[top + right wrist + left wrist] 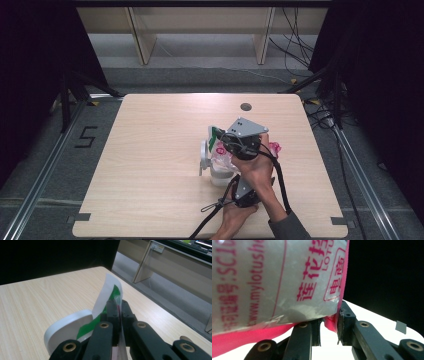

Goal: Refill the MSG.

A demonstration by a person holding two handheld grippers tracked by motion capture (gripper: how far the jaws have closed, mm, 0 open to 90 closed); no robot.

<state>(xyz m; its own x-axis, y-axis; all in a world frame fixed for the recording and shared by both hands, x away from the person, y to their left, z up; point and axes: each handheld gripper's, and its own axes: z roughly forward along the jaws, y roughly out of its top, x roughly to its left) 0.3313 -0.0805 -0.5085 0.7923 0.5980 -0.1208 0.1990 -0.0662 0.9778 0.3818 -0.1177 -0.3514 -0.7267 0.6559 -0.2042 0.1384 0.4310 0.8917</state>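
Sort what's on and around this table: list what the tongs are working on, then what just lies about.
In the job:
- clear plastic bag with pink print, pinched by left tongs and right tongs
- white cup beneath the bag
- white and green card beside the right tongs

Lying about:
- wooden shelf frame behind the table
- floor cables

- A pale wooden table (150, 165) with a round cable hole (245, 106) stands on grey carpet (100, 120).
- Black curtains (30, 65) flank both sides.
- Light wooden shelving (200, 30) lines the far wall; loose cables (295, 45) trail across the floor.
- A "5" (86, 136) marks the floor.
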